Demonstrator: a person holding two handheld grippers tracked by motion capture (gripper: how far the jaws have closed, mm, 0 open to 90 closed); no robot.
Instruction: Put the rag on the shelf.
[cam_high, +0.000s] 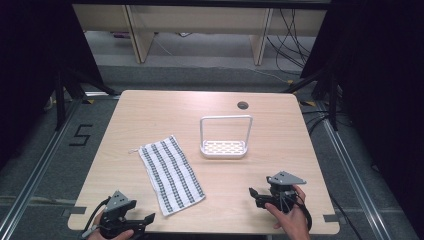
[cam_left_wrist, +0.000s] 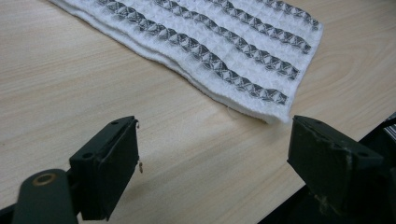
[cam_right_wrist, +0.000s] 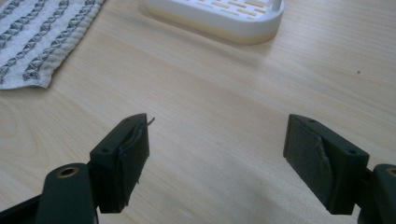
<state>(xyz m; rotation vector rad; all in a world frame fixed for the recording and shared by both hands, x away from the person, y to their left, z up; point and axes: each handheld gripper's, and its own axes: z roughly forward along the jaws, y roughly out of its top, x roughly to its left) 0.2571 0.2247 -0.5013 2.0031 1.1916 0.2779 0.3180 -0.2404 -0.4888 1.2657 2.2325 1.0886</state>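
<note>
High view, from the left: the left gripper (cam_high: 142, 221) rests at the table's (cam_high: 150, 107) near-left corner, jaws released and holding nothing, pointed at the near end of the towel (cam_high: 171, 173). The towel, white with dark woven stripes, lies flat and slantwise on the left half of the table, its near corner just beside that gripper. In the left gripper view the towel's (cam_left_wrist: 219, 51) corner sits ahead of the spread jaws, nearer the right-hand one, not yet between them. Right of the towel and well apart stands a white rack (cam_high: 224, 148) with a slotted tray and a tall hoop handle. Farther right, near the front edge, the right gripper (cam_high: 255, 196) is also released and empty, facing left toward the towel and rack.

I judge this the approach, nothing grasped yet. The next move likely calls for the left gripper to slide forward and pinch the towel's near corner.

Only one mark reads: a "5" taped on the floor (cam_high: 81, 135) left of the table.
</note>
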